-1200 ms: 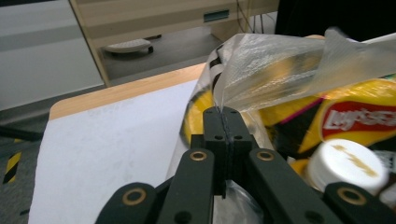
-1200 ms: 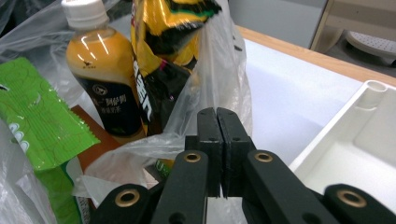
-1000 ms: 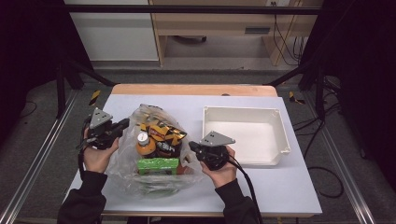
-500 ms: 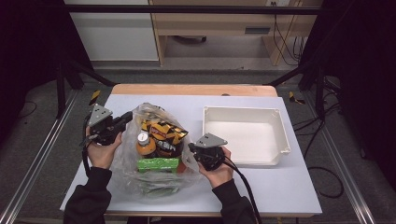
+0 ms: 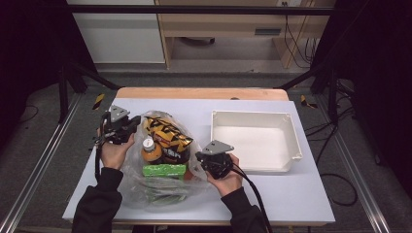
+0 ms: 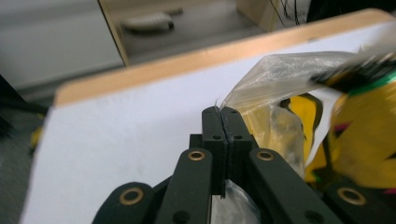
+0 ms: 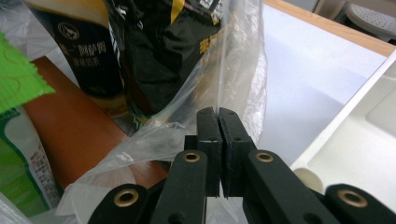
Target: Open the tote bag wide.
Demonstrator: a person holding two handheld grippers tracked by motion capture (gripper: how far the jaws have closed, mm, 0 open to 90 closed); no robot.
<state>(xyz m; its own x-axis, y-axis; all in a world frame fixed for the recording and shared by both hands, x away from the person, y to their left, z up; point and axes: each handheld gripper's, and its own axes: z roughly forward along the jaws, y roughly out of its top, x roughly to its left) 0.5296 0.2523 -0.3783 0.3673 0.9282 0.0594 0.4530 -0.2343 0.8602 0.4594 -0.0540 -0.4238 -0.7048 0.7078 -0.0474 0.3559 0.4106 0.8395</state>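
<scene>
Fingers (image 6: 223, 128) of the left gripper (image 5: 118, 127) pressed flat together, pinching a thin edge of the clear plastic bag (image 5: 160, 170); film rising from the tips toward the upper right of the left gripper view. Fingers (image 7: 218, 128) of the right gripper (image 5: 215, 160) likewise closed on the bag's film, a fold of plastic caught between them at lower centre of the right gripper view. Left gripper at left of centre in the high view, at the bag's upper left edge, held by the left hand (image 5: 115, 151). Right gripper just right of centre, at the bag's right edge, held by the right hand (image 5: 228, 178).

Bag lying on the white tabletop (image 5: 272, 194) between the two grippers, in the lower middle of the high view, stretched between both grips. Inside: black and yellow snack packet (image 5: 165, 131) toward the top, orange bottle (image 5: 151, 151) with a white cap just below and left of it, green box (image 5: 164, 170) lower still, something reddish-brown under the packet in the right gripper view, more greenish contents toward the bottom, too blurred to name.

White tray (image 5: 252, 119) to the right of the bag, near the right gripper yet apart from it. Wooden strip (image 5: 201, 93) along the tabletop's far edge.
</scene>
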